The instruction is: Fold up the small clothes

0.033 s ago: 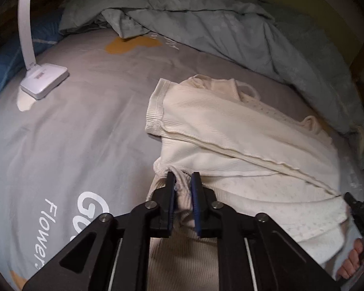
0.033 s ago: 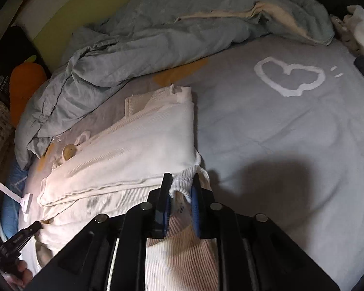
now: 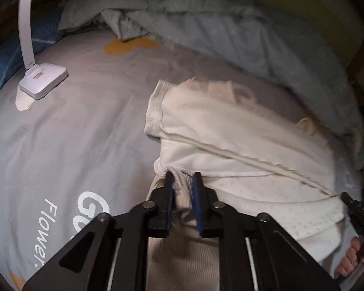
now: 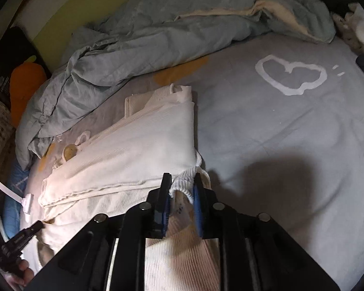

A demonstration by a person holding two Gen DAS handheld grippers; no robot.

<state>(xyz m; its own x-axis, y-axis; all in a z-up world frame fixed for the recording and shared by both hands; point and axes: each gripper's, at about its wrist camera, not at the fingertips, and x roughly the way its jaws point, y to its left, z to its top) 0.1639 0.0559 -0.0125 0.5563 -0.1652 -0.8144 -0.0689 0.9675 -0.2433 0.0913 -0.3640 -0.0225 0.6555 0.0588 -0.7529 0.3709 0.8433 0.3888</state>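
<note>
A cream ribbed garment (image 3: 230, 133) lies folded over on the grey bedsheet (image 3: 72, 145), on top of other cream clothes. My left gripper (image 3: 183, 184) sits at its near left corner. The jaws are opening, and a bunched hem (image 3: 182, 194) lies loosely between the pads. In the right wrist view the same garment (image 4: 138, 150) shows from its other side. My right gripper (image 4: 180, 185) is at the near right corner, also opening, with a white ribbed hem (image 4: 182, 185) still between the pads. Each view shows the other gripper at its lower edge, with a person's fingers (image 3: 349, 264) on it.
A crumpled grey-green duvet (image 3: 230, 31) runs along the far side of the bed. A white desk lamp (image 3: 42, 77) stands on the sheet at the left. An orange plush (image 4: 24, 82) lies by the yellowish wall, and more pale clothes (image 4: 359, 26) sit far right.
Both grippers' jaws stand a little wider apart than before, with the hems still between them. The garment and both hands keep their places.
</note>
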